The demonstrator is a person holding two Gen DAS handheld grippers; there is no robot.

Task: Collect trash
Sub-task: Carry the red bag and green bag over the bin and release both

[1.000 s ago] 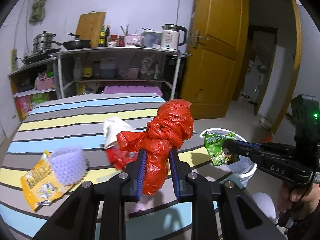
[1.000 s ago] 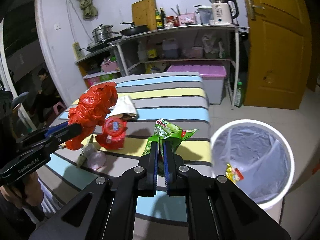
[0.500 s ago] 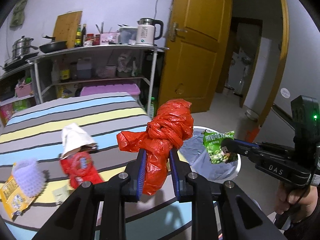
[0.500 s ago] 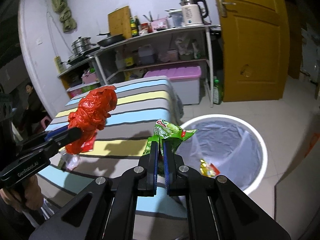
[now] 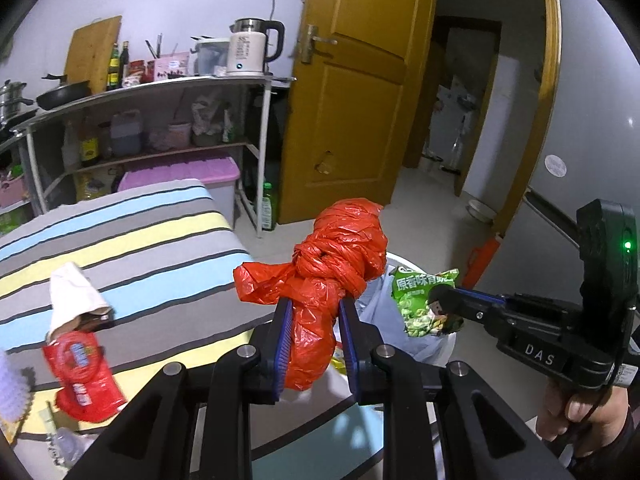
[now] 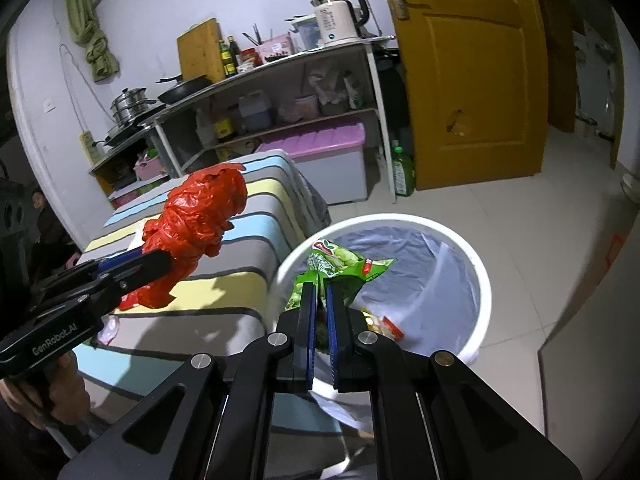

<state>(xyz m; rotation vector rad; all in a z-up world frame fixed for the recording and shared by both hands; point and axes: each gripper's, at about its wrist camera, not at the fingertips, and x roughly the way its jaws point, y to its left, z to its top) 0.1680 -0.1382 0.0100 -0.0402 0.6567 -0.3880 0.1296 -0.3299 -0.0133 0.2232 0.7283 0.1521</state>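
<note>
At the left edge of the left wrist view, the striped bed (image 5: 132, 248) is carrying 1 red snack wrapper (image 5: 82, 376) and 1 white paper piece (image 5: 72, 296); a purple item at the frame edge is cut off and hard to identify. The bed's near corner is sitting just beside the bin, leaving open tiled floor (image 6: 520, 220) beyond it toward the yellow door (image 6: 468, 68).

The left claw (image 5: 314, 336) is clamping the lower part of 1 knotted red plastic bag (image 5: 332, 272), with both blue pads pressing its sides and the jaws standing partly apart around it. The bag's knot is projecting above the fingertips, over the bed's edge near the bin.

The right claw (image 6: 319, 300) is pinching 1 green snack packet (image 6: 340, 264) with its jaws almost fully together. The packet is hanging over the near rim of 1 white trash bin (image 6: 482, 280), which is lined with a pale bag. Inside, at least 2 small wrappers are lying on the liner; the claw is partly hiding them, so the count is uncertain. The bin's near wall is hidden behind the claw body.

A hand (image 5: 580, 412) is gripping the right claw's handle at the lower right of the left wrist view.
</note>
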